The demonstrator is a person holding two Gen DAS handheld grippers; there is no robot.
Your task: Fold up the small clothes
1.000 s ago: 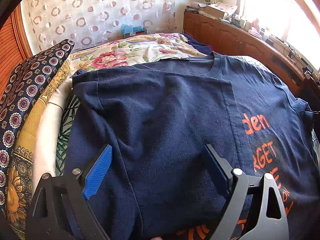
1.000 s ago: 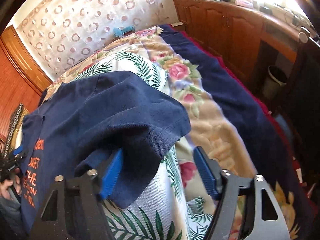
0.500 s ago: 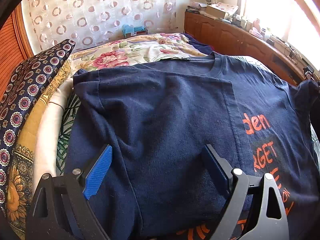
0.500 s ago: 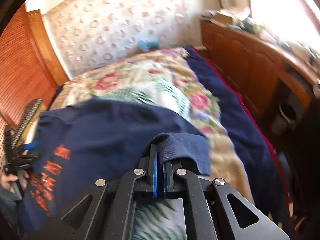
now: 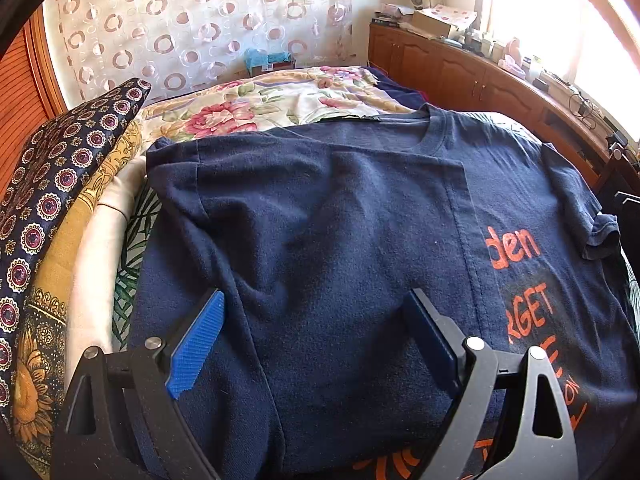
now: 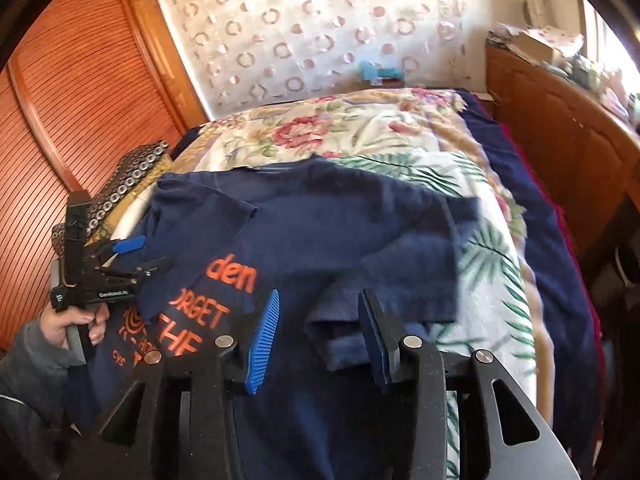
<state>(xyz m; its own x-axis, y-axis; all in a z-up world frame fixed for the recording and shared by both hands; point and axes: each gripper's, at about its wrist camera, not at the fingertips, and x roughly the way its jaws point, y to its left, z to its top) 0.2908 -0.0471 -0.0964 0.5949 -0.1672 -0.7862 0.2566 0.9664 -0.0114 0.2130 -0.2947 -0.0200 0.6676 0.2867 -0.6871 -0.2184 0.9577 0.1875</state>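
- Our right claw (image 6: pixel 316 336) is opening; its jaws were pressed shut on the sleeve (image 6: pixel 400 276) half a second ago, and now the sleeve lies loose between them, folded in over the T-shirt (image 5: pixel 340 240).
- Our left claw (image 5: pixel 316 344) has not moved (wide open, holding nothing), just above the T-shirt's already folded side.
- The T-shirt lies flat on the bed (image 6: pixel 400 136); we judge both sides folded, the crosswise fold comes next.
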